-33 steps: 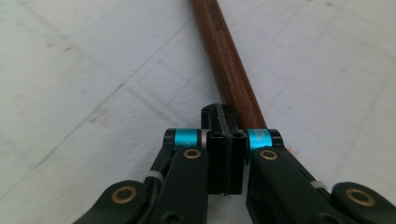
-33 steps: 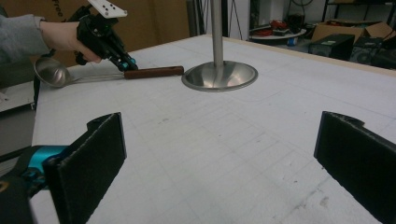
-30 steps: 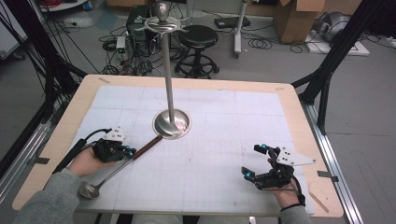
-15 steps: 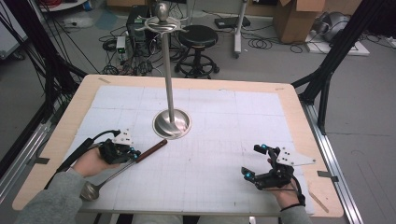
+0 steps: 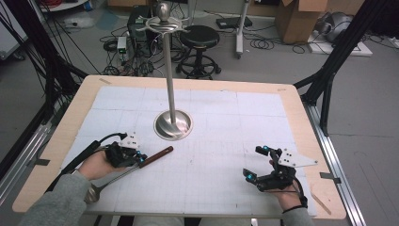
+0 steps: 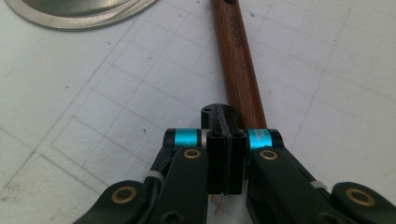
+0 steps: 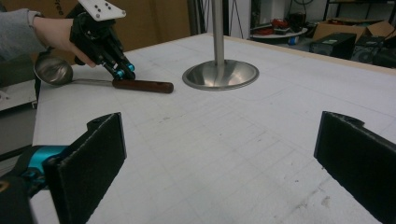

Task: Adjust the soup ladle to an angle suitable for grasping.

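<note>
Left claw (image 5: 140, 158), closed on the ladle (image 5: 123, 172) where handle meets metal stem.

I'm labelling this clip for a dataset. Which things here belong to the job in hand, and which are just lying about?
Part of the job:
- ladle, lying on the table with its wooden handle toward the stand
- left gripper, shut on the ladle's handle
- steel stand, with hooks on top

Just about:
- right gripper, open, holding nothing
- stool
- cardboard boxes
</note>
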Action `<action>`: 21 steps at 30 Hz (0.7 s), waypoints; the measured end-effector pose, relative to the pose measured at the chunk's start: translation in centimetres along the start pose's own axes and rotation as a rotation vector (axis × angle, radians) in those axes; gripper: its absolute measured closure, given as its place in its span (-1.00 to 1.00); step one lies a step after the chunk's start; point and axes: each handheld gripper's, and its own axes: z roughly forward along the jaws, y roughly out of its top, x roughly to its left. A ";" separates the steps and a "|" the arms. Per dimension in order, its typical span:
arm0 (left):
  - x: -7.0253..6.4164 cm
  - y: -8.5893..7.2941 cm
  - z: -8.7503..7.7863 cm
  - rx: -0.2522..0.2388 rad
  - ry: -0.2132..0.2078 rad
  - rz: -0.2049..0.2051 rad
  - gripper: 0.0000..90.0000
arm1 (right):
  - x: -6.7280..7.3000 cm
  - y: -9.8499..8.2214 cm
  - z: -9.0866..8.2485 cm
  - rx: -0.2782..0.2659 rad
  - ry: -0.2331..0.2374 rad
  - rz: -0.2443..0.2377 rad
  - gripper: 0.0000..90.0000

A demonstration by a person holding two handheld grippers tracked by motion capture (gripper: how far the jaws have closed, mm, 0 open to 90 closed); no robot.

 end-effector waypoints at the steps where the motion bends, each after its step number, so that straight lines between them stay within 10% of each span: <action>1: -0.2 0.1 0.0 0.001 -0.007 0.004 0.99 | 0.0 0.0 0.0 0.001 0.000 -0.001 -0.97; 21: -2.7 0.2 0.2 -0.010 -0.075 0.049 0.99 | 0.0 0.0 0.0 0.000 -0.001 -0.004 -0.97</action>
